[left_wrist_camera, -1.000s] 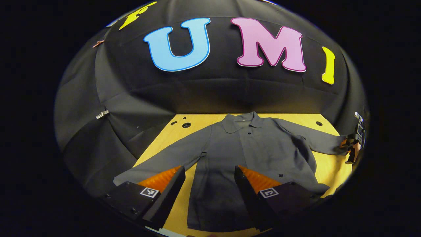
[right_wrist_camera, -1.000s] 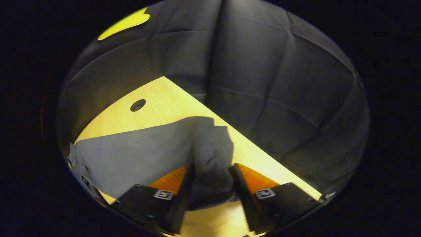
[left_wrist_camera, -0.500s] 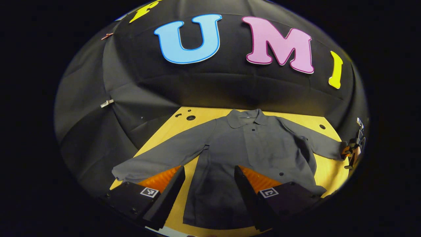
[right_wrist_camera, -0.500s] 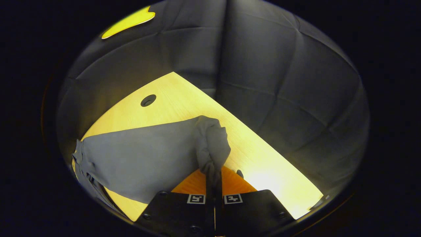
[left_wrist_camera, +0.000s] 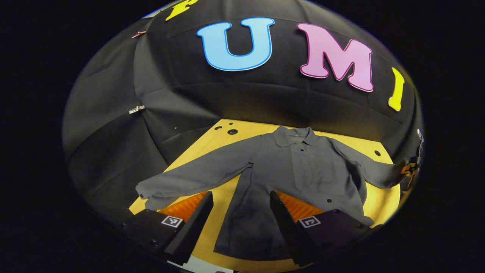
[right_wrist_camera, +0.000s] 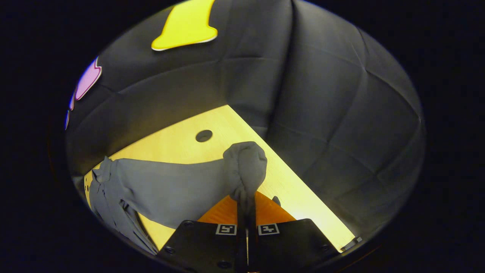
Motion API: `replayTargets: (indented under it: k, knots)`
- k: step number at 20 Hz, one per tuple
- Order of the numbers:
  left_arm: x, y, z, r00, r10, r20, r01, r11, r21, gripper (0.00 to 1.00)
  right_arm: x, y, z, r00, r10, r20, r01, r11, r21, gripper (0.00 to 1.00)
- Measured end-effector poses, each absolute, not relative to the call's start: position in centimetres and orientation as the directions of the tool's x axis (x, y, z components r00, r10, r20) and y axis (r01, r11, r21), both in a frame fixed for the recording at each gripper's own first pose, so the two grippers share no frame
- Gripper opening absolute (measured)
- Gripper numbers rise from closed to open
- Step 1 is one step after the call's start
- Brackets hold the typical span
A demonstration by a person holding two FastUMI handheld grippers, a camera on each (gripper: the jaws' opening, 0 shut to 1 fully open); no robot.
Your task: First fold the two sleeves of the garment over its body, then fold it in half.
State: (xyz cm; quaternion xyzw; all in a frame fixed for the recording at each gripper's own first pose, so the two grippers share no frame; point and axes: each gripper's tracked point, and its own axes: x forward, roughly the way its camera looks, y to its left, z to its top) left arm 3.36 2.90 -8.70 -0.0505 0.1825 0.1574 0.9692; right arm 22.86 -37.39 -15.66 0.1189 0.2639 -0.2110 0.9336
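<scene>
A grey long-sleeved shirt (left_wrist_camera: pixel 299 170) lies face up on the yellow wooden table (left_wrist_camera: pixel 206 148), collar toward the back wall. Its left sleeve (left_wrist_camera: pixel 189 178) stretches out flat toward the table's left edge. My left gripper (left_wrist_camera: pixel 241 203) hovers open above the shirt's lower hem, nothing between its fingers. My right gripper (right_wrist_camera: pixel 246 201) is shut on the cuff (right_wrist_camera: pixel 245 167) of the right sleeve (right_wrist_camera: pixel 174 189), which is bunched and lifted off the table. In the left gripper view that gripper (left_wrist_camera: pixel 411 170) shows at the far right, holding the sleeve end (left_wrist_camera: pixel 390 176).
Round holes pierce the table near the back left (left_wrist_camera: pixel 232 132) and back right (left_wrist_camera: pixel 377 153); one hole (right_wrist_camera: pixel 204 135) lies just beyond the held cuff. The black cloth wall closes in the table on all sides. A metal clip (left_wrist_camera: pixel 136 110) hangs on the left wall.
My right gripper went from open around the cuff to shut on it, then raised it and turned left. The left gripper drifted left, staying open.
</scene>
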Motion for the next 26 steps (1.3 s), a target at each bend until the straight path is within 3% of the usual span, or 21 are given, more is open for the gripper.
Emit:
replayTargets:
  k: [13,26]
  knots:
    - [0.4,7.5,-10.8,0.854,0.338,-0.395,-0.425,0.891,-0.157,0.95,27.7,-22.0,-6.7,0.879,-0.17,-0.446,0.279,0.941,0.19,0.06]
    - [-2.9,12.7,-11.7,0.853,0.359,-0.38,-0.458,0.863,-0.214,0.96,29.4,0.8,-1.7,0.9,0.091,-0.427,-0.052,0.993,0.104,0.06]
